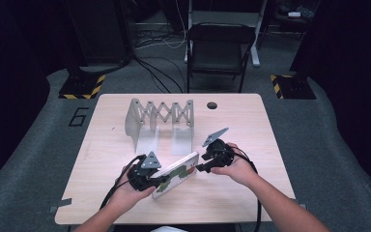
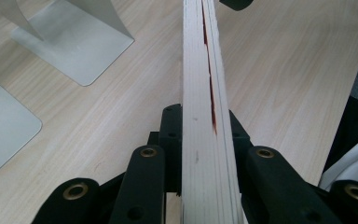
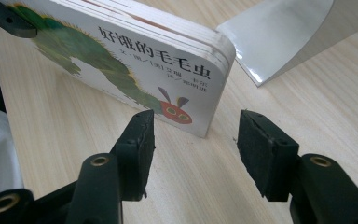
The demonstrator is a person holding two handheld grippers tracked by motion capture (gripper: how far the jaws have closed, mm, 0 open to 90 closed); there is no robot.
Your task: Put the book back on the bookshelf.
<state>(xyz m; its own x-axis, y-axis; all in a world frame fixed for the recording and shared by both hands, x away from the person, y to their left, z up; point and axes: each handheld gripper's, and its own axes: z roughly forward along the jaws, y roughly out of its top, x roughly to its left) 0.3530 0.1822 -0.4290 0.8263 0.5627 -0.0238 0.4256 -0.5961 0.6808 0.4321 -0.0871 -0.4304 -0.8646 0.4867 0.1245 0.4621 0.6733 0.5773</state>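
A white board book (image 1: 176, 174) with a green caterpillar on its cover stands tilted on its edge on the wooden table (image 1: 251, 125). My left gripper (image 1: 160, 180) is shut on the book's near end; in the left gripper view both jaws press the sides of the thick page block (image 2: 200, 93). My right gripper (image 1: 202, 167) is at the book's far end. In the right gripper view its jaws (image 3: 196, 133) stand open just short of the book's corner (image 3: 186, 74), with bare table between them and nothing held.
A silver expanding book rack (image 1: 160, 116) with flat metal feet (image 2: 74, 42) stands behind the book at the table's middle back; one foot (image 3: 279, 32) lies just right of the book's corner. A round cable hole (image 1: 212, 105) is in the table. A black chair (image 1: 220, 48) stands beyond it.
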